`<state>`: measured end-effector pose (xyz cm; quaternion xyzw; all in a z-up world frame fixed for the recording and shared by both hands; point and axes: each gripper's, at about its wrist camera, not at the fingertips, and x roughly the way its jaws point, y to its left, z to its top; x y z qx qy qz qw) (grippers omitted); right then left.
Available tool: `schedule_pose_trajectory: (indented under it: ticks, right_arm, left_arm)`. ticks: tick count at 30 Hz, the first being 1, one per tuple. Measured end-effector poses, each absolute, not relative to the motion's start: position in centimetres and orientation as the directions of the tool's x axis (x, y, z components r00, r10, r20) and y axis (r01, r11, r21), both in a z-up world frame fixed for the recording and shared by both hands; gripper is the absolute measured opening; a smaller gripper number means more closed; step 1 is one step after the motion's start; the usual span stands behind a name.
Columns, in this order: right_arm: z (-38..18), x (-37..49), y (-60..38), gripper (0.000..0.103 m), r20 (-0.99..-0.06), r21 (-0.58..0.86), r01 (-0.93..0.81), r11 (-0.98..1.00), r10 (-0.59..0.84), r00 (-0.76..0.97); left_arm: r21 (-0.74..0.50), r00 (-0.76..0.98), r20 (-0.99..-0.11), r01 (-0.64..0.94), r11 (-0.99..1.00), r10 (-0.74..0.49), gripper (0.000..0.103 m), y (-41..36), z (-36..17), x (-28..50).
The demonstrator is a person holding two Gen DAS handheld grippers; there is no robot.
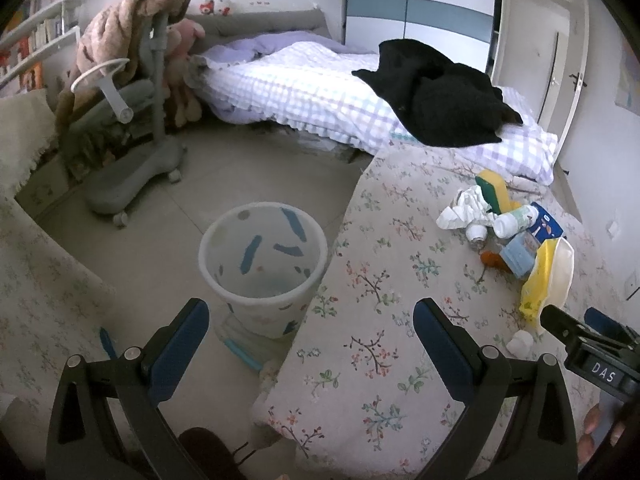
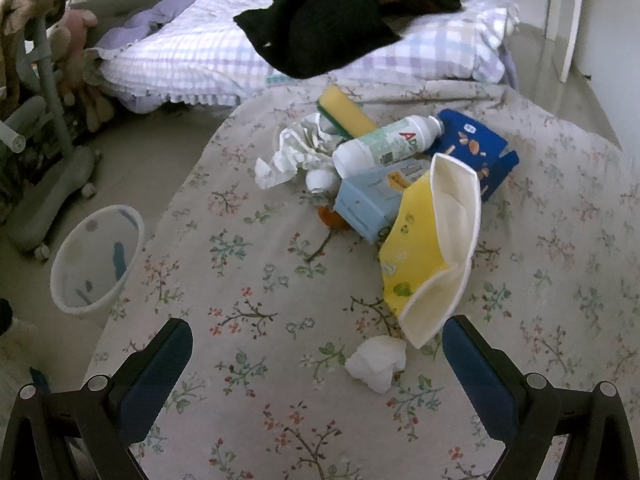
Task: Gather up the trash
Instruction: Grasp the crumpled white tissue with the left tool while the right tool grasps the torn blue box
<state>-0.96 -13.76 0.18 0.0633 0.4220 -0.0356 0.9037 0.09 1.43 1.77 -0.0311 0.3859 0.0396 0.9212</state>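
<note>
A heap of trash lies on the floral table cloth (image 2: pixel 280 400): a white bottle (image 2: pixel 384 144), crumpled paper (image 2: pixel 296 148), a yellow sponge (image 2: pixel 348 114), a blue snack box (image 2: pixel 476 144), a light blue carton (image 2: pixel 368 200) and a yellow-white wrapper (image 2: pixel 432 248). A small white tissue wad (image 2: pixel 376 362) lies nearest, between my right gripper's (image 2: pixel 316 344) open fingers but a little ahead. My left gripper (image 1: pixel 312 330) is open and empty, above the table's left edge, close to the white waste bin (image 1: pixel 262 264) on the floor. The heap also shows in the left wrist view (image 1: pixel 504 232).
A bed with checked bedding (image 1: pixel 304 92) and a black garment (image 1: pixel 440 92) stands behind the table. A grey wheeled chair (image 1: pixel 132 168) draped with a brown blanket stands on the floor left of the bin. The right gripper (image 1: pixel 592 344) shows at the right.
</note>
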Motion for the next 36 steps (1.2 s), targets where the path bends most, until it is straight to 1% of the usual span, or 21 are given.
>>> schedule_pose_trajectory:
  ticks: [5,8,12,16,20,23,26,30,32,33,36]
  right_arm:
    - [0.7,-1.1,-13.8,0.102,-0.76,0.091,0.117,0.989,-0.007,0.65]
    - [1.5,-1.2,-13.7,0.102,-0.756,0.08,0.119,0.99,-0.018,0.654]
    - [4.0,-0.7,-14.3,0.102,-0.752,0.073,0.127,0.989,-0.029,0.658]
    - [6.7,0.4,-15.2,0.102,-0.738,0.059,0.127,0.99,-0.042,0.674]
    - [8.4,3.1,-18.5,0.102,-0.756,0.118,0.168,0.979,-0.021,0.654]
    - [9.1,4.9,-21.6,0.102,-0.766,0.141,0.219,0.965,-0.034,0.642]
    - [8.4,6.5,-25.2,0.102,-0.776,0.17,0.289,0.942,-0.053,0.629]
    - [5.4,8.0,-29.8,0.1,-0.806,0.205,0.381,0.902,-0.066,0.589]
    - [3.4,8.9,-32.1,0.098,-0.829,0.231,0.416,0.88,-0.046,0.558]
    - [2.5,9.4,-33.1,0.095,-0.836,0.25,0.431,0.867,-0.032,0.548]
    - [0.7,10.3,-34.7,0.091,-0.843,0.306,0.452,0.838,0.019,0.537]
  left_arm:
    - [-0.044,0.693,-0.72,-0.091,0.995,0.032,0.103,1.5,1.7,0.3]
    - [-0.087,0.687,-0.727,-0.073,0.994,-0.013,0.103,1.8,1.9,0.5]
    - [-0.102,0.685,-0.727,-0.044,0.994,-0.044,0.103,1.8,2.2,1.3]
    - [-0.127,0.659,-0.747,-0.019,0.992,-0.082,0.103,2.1,2.9,2.8]
    - [-0.122,0.642,-0.761,0.004,0.993,-0.096,0.103,1.9,3.7,4.8]
    - [-0.127,0.628,-0.769,0.037,0.991,-0.122,0.103,1.2,4.1,6.7]
    - [-0.156,0.596,-0.783,0.09,0.984,-0.179,0.103,-0.6,3.7,9.3]
    - [-0.213,0.554,-0.79,0.154,0.965,-0.262,0.102,-3.8,1.9,13.4]
    - [-0.253,0.522,-0.793,0.188,0.949,-0.315,0.099,-5.7,0.7,15.7]
    - [-0.27,0.505,-0.794,0.205,0.941,-0.338,0.096,-6.7,0.1,16.8]
    - [-0.309,0.48,-0.785,0.245,0.919,-0.391,0.091,-9.4,-1.8,19.7]
